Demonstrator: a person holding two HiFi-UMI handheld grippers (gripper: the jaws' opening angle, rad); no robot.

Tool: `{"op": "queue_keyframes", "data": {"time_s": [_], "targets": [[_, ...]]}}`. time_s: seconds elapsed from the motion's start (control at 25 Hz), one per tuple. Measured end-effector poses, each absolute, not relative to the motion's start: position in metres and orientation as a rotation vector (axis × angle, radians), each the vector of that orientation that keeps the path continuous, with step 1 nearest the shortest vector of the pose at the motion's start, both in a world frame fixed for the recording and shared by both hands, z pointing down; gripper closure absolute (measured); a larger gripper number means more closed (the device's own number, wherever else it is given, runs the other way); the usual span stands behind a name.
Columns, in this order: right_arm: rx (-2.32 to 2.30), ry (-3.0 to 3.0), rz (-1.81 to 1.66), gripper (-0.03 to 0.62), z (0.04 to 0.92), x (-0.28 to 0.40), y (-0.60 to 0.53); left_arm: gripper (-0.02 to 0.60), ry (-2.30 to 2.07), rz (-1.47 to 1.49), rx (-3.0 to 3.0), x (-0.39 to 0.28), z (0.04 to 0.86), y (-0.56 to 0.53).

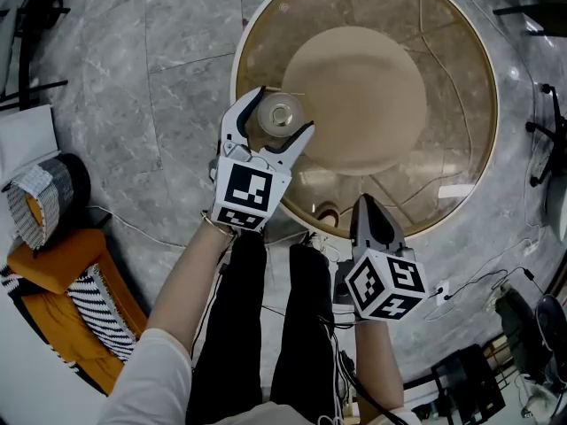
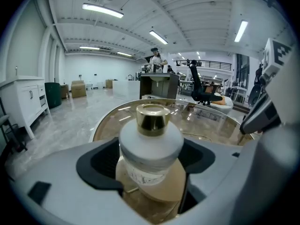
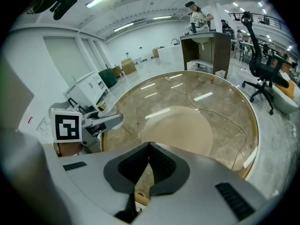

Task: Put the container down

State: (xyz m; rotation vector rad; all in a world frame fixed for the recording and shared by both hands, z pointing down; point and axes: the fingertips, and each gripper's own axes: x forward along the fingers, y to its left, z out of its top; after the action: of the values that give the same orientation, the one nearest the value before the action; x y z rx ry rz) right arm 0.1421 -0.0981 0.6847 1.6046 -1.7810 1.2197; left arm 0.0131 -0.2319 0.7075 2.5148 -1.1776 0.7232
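Note:
A small frosted container [image 1: 282, 115] with a gold cap [image 2: 152, 118] stands upright on the near left edge of the round glass table [image 1: 461, 42]. My left gripper [image 1: 283, 111] is around it, one jaw on each side. A thin dark gap shows beside the container, so the pads do not press on it. In the left gripper view the container [image 2: 151, 142] fills the space between the jaws of the left gripper [image 2: 151, 159]. My right gripper [image 1: 363, 204] hovers over the table's near rim, shut and empty. The right gripper view shows the shut right gripper [image 3: 149, 146] and, at left, the left gripper [image 3: 101, 123].
Under the glass sits a round tan base [image 1: 354, 100]. A thin cable [image 3: 220, 111] lies on the tabletop. An orange and striped seat [image 1: 71, 290] stands on the floor at left. Cables and gear [image 1: 496, 361] lie at right. An office chair [image 3: 265, 74] stands beyond the table.

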Motion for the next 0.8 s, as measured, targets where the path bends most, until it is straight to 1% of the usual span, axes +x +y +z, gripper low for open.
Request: {"op": "queue_keyframes", "data": {"time_s": [0.24,0.56,0.8], "targets": [[1.613,-1.792,1.213,0.571,0.679,0.141,-0.099,0.205,-1.202,0.696,2.514,0.013,0.697,-0.227],[1.642,-1.807,1.204,0.571,0.657,0.132,-0.093,0.206,-1.219,0.689,2.443,-0.007,0.675,-0.199],[1.679,-1.817,1.196,0.571,0.617,0.132,-0.086,0.209,-1.218,0.590,2.279,-0.029,0.618,-0.154]]}}
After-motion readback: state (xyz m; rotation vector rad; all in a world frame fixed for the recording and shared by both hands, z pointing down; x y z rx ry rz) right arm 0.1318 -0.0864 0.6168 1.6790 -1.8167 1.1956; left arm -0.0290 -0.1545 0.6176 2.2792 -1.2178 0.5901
